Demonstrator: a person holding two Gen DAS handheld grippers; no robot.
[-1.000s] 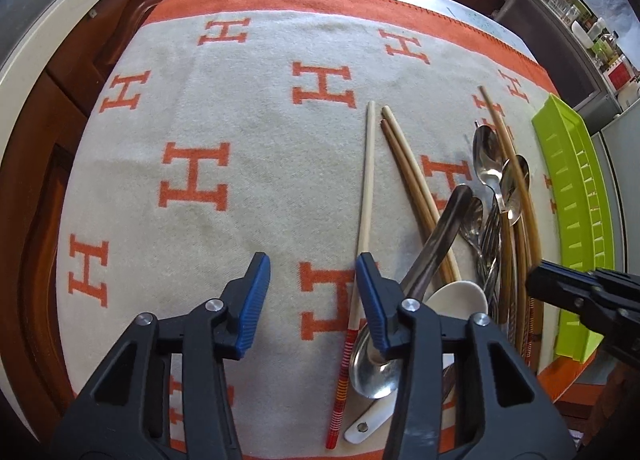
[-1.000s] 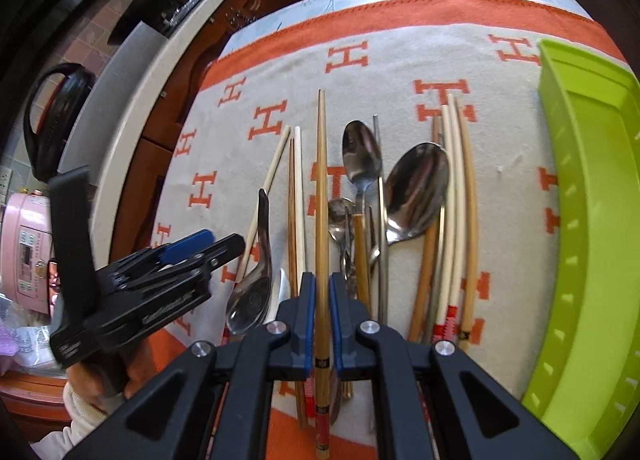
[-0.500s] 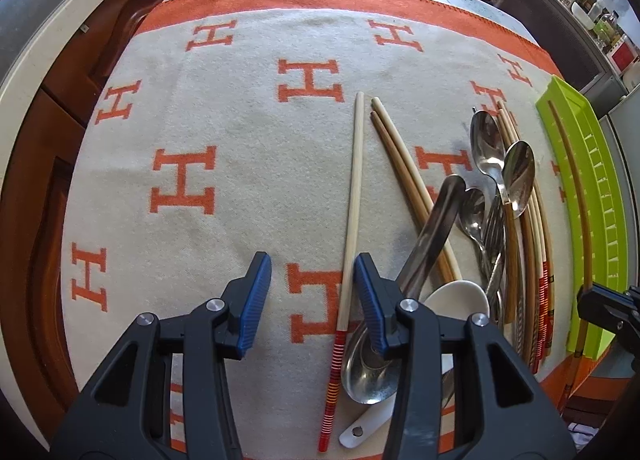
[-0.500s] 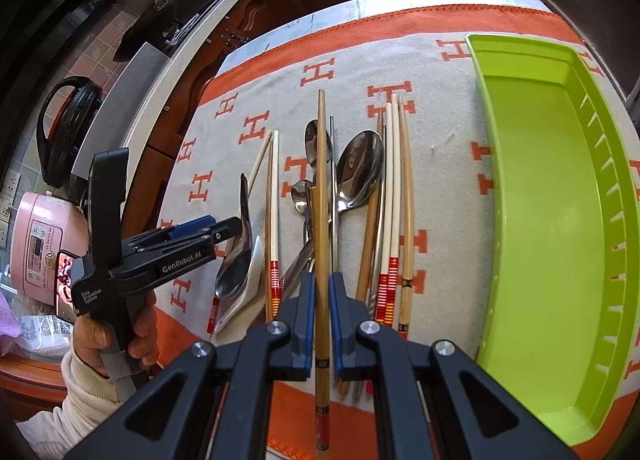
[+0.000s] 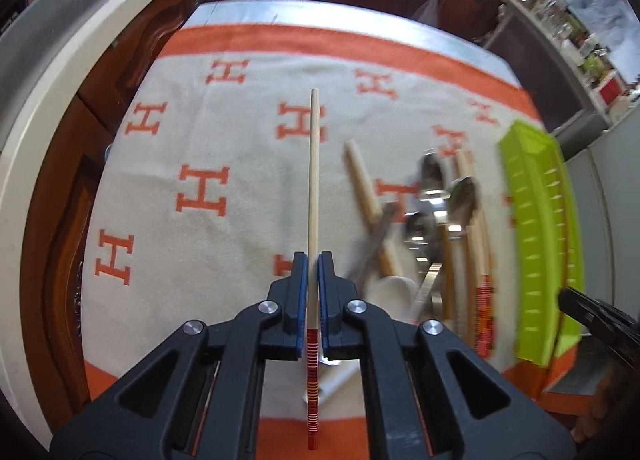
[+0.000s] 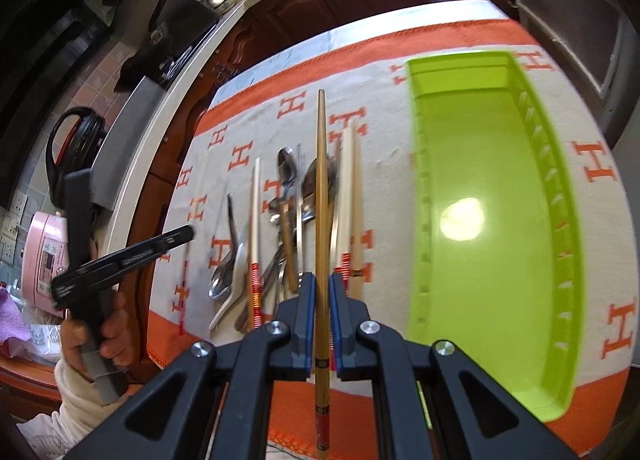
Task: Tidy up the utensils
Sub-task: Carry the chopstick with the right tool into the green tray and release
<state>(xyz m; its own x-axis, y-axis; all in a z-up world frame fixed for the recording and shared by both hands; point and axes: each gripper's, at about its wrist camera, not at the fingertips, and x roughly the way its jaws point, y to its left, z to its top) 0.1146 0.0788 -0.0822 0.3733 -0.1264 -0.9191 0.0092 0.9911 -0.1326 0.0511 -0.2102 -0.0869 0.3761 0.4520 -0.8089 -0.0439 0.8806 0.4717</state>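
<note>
Pale chopstick [image 5: 313,188] clamped in left gripper [image 5: 312,266]; right gripper [image 6: 321,288] grips darker chopstick [image 6: 321,196], apparently lifted.

In the right wrist view, the tray [image 6: 496,220] lies on the cloth [image 6: 380,72] at frame right. The utensil pile [image 6: 296,220] lies left of it at centre. A person's hand [image 6: 100,336] sits at the lower left.

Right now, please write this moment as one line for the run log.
left hand-held gripper: shut on pale chopstick | right hand-held gripper: shut on brown chopstick | tray: empty | spoons: on cloth
</note>
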